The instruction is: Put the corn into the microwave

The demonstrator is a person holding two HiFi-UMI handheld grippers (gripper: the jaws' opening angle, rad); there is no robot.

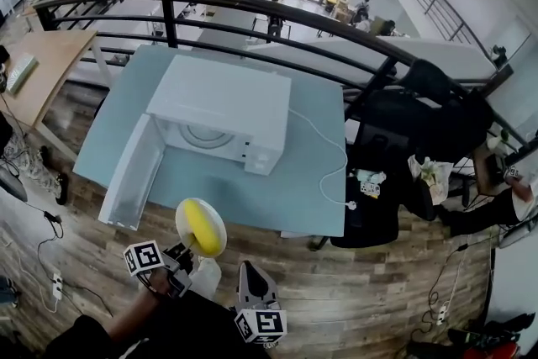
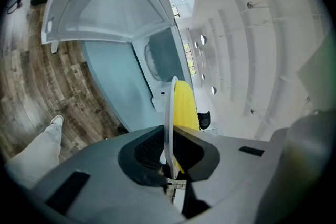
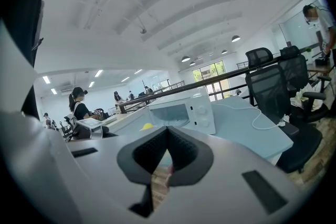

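Note:
A yellow corn cob [image 1: 203, 224] lies on a small white plate [image 1: 187, 218], held in the air just off the near edge of the pale blue table [image 1: 303, 197]. My left gripper [image 1: 189, 252] is shut on the plate's near rim. In the left gripper view the plate [image 2: 169, 107] shows edge-on with the corn [image 2: 185, 105] on its right side. The white microwave [image 1: 223, 113] stands on the table with its door [image 1: 133, 172] swung open toward me. My right gripper [image 1: 250, 269] hangs beside the left one, shut and holding nothing [image 3: 167, 131].
A white power cable [image 1: 324, 149] runs across the table's right part to a plug [image 1: 351, 204]. Black office chairs [image 1: 395, 139] stand to the right, and a black railing [image 1: 252, 4] runs behind the table. A wooden desk [image 1: 46, 67] is at left.

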